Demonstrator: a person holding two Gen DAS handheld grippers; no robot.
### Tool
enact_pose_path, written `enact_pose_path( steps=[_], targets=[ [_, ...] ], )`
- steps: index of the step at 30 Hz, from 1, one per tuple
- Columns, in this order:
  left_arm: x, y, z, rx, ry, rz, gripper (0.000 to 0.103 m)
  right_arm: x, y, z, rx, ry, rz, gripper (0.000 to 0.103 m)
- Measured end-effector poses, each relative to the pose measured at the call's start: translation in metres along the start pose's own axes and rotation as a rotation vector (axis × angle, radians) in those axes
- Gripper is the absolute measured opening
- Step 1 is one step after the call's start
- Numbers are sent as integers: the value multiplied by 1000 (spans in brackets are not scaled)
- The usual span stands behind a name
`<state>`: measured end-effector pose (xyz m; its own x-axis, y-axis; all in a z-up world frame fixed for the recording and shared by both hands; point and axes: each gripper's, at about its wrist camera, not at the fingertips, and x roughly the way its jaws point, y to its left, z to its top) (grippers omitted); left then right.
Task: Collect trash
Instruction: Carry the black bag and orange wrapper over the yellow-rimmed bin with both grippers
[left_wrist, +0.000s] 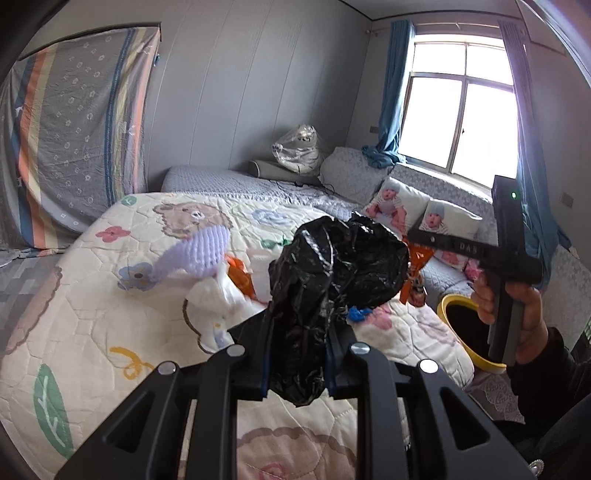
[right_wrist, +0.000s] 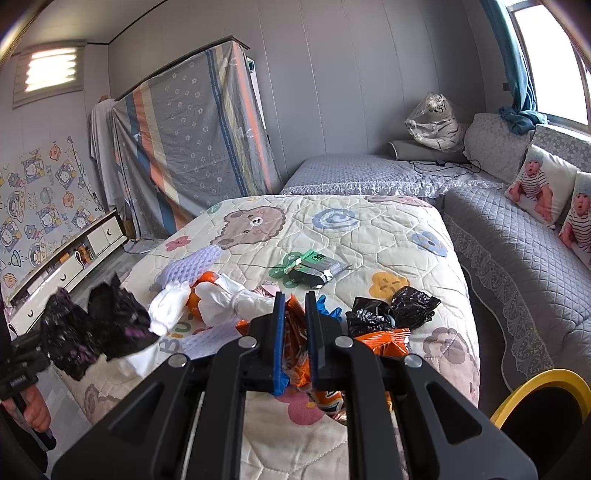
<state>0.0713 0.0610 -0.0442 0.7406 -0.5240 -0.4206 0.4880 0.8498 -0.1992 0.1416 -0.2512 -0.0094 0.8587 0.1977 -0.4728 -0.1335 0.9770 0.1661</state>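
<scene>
My left gripper (left_wrist: 297, 332) is shut on a crumpled black plastic bag (left_wrist: 332, 280) and holds it above the cartoon quilt (left_wrist: 110, 295); the bag also shows at the left of the right wrist view (right_wrist: 92, 332). My right gripper (right_wrist: 295, 332) is shut on an orange snack wrapper (right_wrist: 295, 358), which hangs from it in the left wrist view (left_wrist: 417, 269). A yellow-rimmed bin (left_wrist: 465, 332) stands beside the bed, low right in the right wrist view (right_wrist: 546, 391). On the quilt lie white tissues (right_wrist: 221, 299), another black bag (right_wrist: 395, 310), a blue scrap (right_wrist: 328, 310) and a green-grey packet (right_wrist: 314, 269).
A purple knitted cloth (right_wrist: 188, 266) lies on the quilt. A grey quilted sofa (right_wrist: 517, 258) with baby-print cushions (right_wrist: 535, 184) runs along the right under the window. A sheet-covered cabinet (right_wrist: 192, 147) and a low white drawer unit (right_wrist: 74, 266) stand at the left.
</scene>
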Motion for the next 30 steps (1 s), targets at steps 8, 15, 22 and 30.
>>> enact_pose_path(
  steps=[8,15,22,30],
  targets=[
    [-4,8,19,17,-36,45,20,-13,-4,5,3,-29,-13,10],
    [10,-4,29,42,-27,34,20,-30,-20,8,21,-60,-52,10],
    [41,-33,42,81,-11,-30,20,-55,-47,7,46,-94,-120,10],
    [93,-82,52,137,37,-130,20,-84,-92,-5,101,-110,-223,10]
  ],
)
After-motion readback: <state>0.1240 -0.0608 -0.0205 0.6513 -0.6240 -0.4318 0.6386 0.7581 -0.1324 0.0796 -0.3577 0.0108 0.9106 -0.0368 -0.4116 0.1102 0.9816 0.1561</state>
